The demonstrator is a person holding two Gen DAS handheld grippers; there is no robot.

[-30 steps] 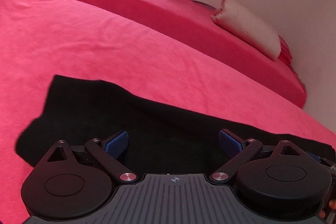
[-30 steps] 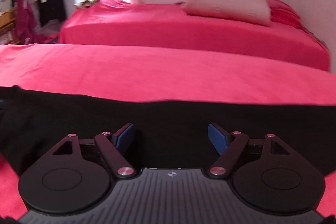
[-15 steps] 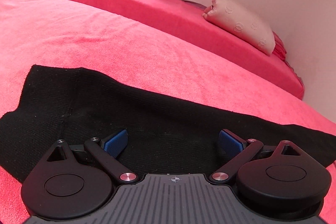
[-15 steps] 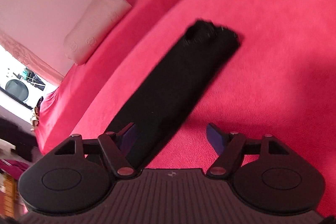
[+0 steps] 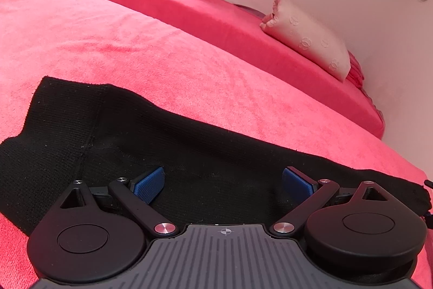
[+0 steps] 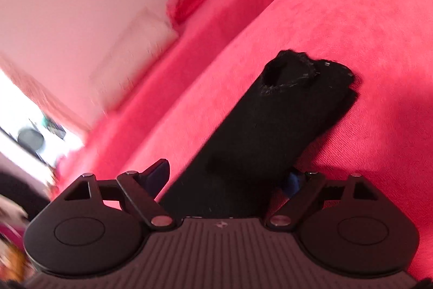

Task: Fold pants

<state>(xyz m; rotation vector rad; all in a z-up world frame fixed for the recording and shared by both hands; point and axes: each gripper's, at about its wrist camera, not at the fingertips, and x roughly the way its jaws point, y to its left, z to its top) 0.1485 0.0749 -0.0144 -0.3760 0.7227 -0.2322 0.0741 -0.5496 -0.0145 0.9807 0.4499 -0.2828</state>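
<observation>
Right hand-held gripper is opening its jaws astride the black pants on the red bed; pinch both layers squarely. Left hand-held gripper is hovering wide (empty) lower centre.

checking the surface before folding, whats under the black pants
The black pants lie flat on a red bed cover, which shows all around them. Whatever lies directly beneath the fabric is covered.
</observation>
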